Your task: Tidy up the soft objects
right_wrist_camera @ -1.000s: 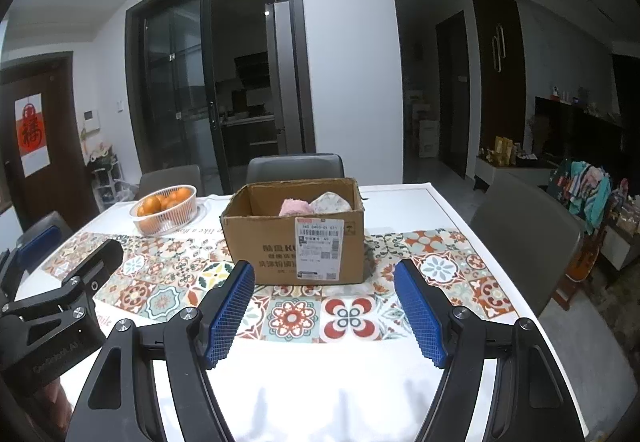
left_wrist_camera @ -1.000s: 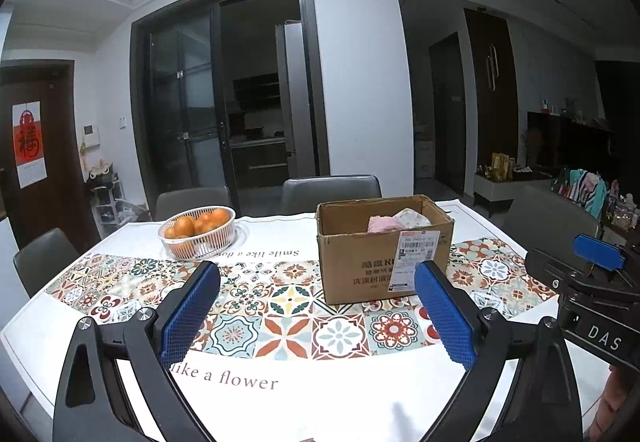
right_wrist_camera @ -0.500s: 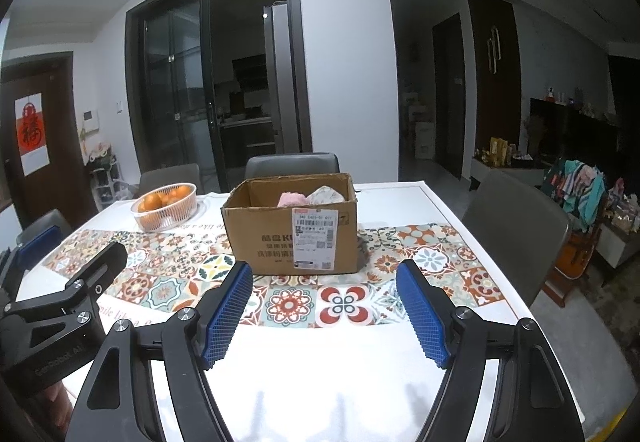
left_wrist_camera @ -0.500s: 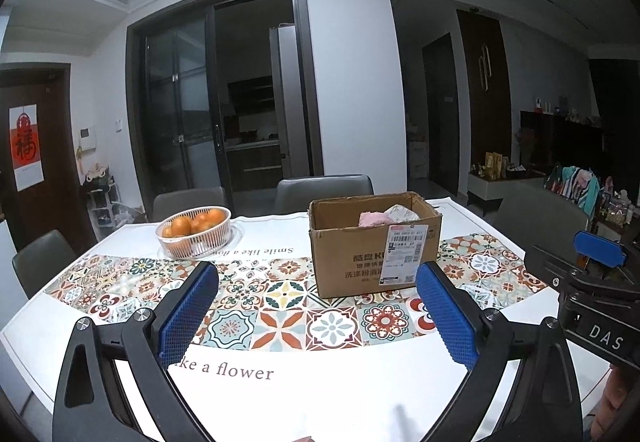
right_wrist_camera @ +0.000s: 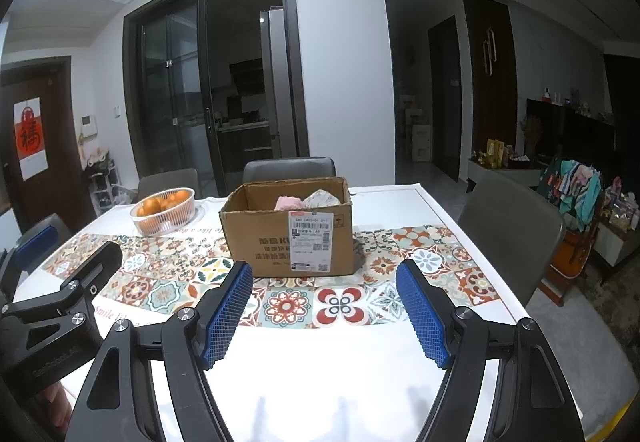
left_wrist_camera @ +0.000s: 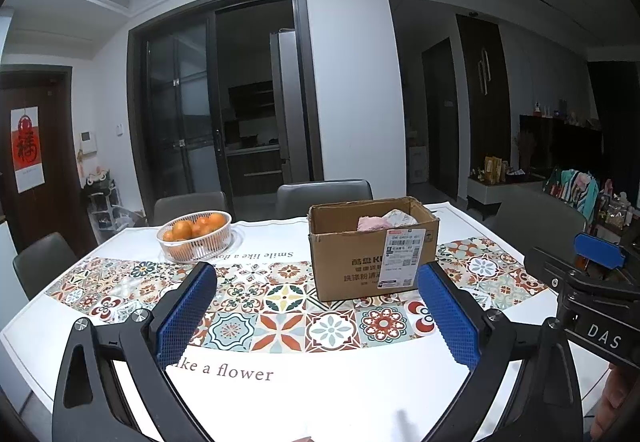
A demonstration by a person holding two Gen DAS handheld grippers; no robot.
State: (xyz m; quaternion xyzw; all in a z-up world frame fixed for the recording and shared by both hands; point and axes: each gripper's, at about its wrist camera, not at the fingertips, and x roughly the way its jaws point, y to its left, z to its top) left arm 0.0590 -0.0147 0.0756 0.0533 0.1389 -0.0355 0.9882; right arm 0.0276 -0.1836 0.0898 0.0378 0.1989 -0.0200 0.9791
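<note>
An open cardboard box [left_wrist_camera: 360, 262] [right_wrist_camera: 272, 238] stands on the patterned table runner. A pink soft item [left_wrist_camera: 370, 224] [right_wrist_camera: 289, 202] and a pale patterned soft item [left_wrist_camera: 400, 219] [right_wrist_camera: 322, 198] lie inside it. My left gripper [left_wrist_camera: 318, 290] is open and empty, held above the table's near edge, short of the box. My right gripper [right_wrist_camera: 324, 278] is open and empty, also short of the box. Each gripper shows at the edge of the other's view.
A white basket of oranges [left_wrist_camera: 195, 234] [right_wrist_camera: 163, 211] stands at the back left of the table [left_wrist_camera: 320, 394]. Grey chairs [left_wrist_camera: 324, 197] [right_wrist_camera: 512, 226] stand at the far side and the right side. Shelves and clutter are at far right.
Both grippers have drawn back and risen from the box, which now looks smaller and farther away. Both stay open and empty.
</note>
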